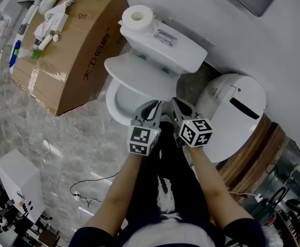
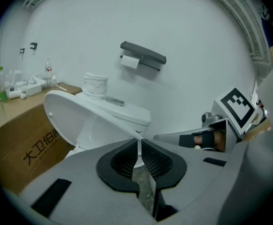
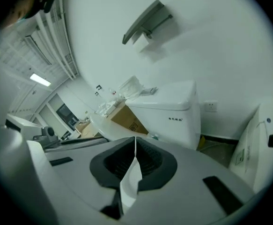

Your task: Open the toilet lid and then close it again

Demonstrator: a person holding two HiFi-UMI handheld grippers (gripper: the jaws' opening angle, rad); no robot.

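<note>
- The toilet lid [image 1: 139,71] is seen half raised over the bowl [image 1: 116,101], at centre frame in the head view, and slanting up to the left in the left gripper view [image 2: 75,114].
- The left gripper [image 1: 151,109] is set at the lid's near edge. In its own view [image 2: 139,142] the jaws are drawn narrow, and the lid's thin white rim runs straight into the slit between the pads, where it is pinched.
- The right gripper [image 1: 179,107] is held just beside the left one, at the same near edge. In its own view [image 3: 135,139] the jaws are pressed almost together.
- The lid [image 3: 92,123] passes behind the right gripper's jaw on the left of the frame, and a white sliver shows in the slit. This appears to be the lid's rim gripped there, though the view is too tight for certainty.
- The inside of the bowl is shown as plain white below the lid.
- A roll of paper [image 1: 138,15] is stood on the tank [image 1: 170,45], at upper centre of the head view.
- A cardboard box [image 1: 83,60] fills the upper left. White bottles, tubes and a green-capped item [image 1: 35,53] are laid on its closed top.
- A white bin [image 1: 237,112] with a dark slot is placed at the right of the toilet. Its contents are hidden.
- A grey holder [image 2: 143,54] with a paper roll beneath it is fixed to the wall above the tank.
</note>
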